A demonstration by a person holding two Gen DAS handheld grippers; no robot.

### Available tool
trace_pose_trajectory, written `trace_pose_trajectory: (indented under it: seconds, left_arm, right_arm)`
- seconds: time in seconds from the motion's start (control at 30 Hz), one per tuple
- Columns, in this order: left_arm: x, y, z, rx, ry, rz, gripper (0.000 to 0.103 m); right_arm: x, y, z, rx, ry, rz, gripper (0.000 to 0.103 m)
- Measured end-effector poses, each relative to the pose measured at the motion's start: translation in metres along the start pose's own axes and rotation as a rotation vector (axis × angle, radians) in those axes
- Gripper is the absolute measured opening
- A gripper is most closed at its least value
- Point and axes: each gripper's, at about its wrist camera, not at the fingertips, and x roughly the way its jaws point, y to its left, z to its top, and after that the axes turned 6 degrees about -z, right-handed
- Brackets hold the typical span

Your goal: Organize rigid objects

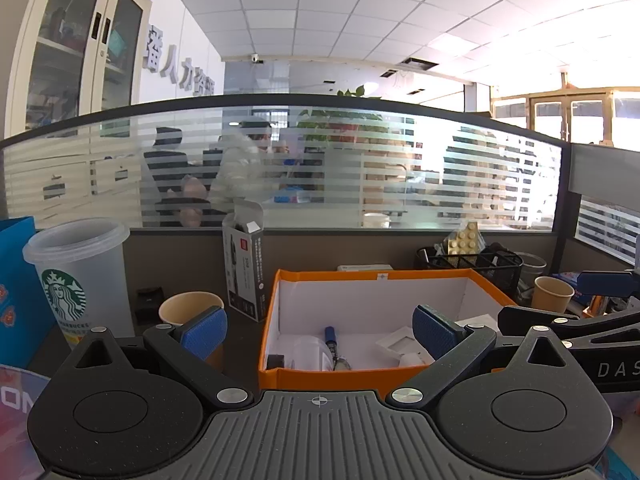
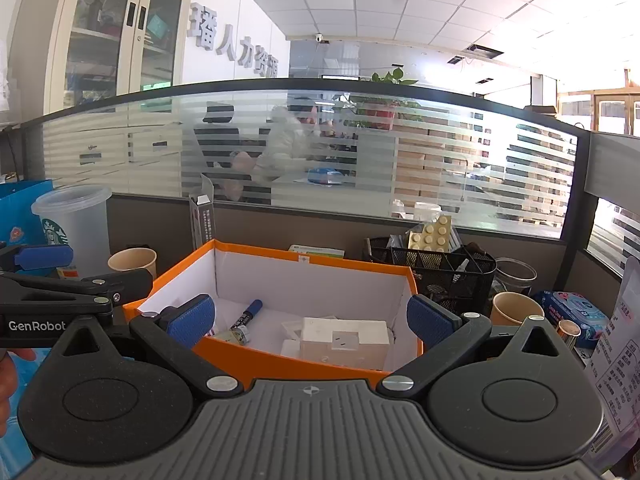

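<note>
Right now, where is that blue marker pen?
The marker lies inside the orange box, on its left side in the right wrist view, next to the white blocks.

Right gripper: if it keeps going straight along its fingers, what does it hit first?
Probably the near wall of the orange box. The right gripper is open and empty, and that wall lies between its fingers, ahead of them. If it clears the rim, the white block inside comes next. Depth is uncertain through the fisheye.
</note>
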Motion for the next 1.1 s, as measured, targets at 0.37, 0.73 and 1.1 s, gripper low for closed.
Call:
trace_pose_trajectory:
  seconds: [0.37,0.73,1.1]
  left_arm:
    - [0.0028,0.0011,0.0005,-0.005,0.003,-0.001,0.1]
    - [0.003,0.0012,0.0006,-0.006,0.001,0.003,0.1]
    - [0.0026,0.0019,0.0007,-0.005,-0.001,0.004,0.1]
  right_arm:
    - [-0.0003,0.0006,-0.0005,0.0,0.0,0.001,0.103]
    - [0.0002,0.0008,-0.0009,0.0,0.003,0.003,0.103]
    - [0.0008,0.0017,-0.0004,0.002,0.004,0.005,0.103]
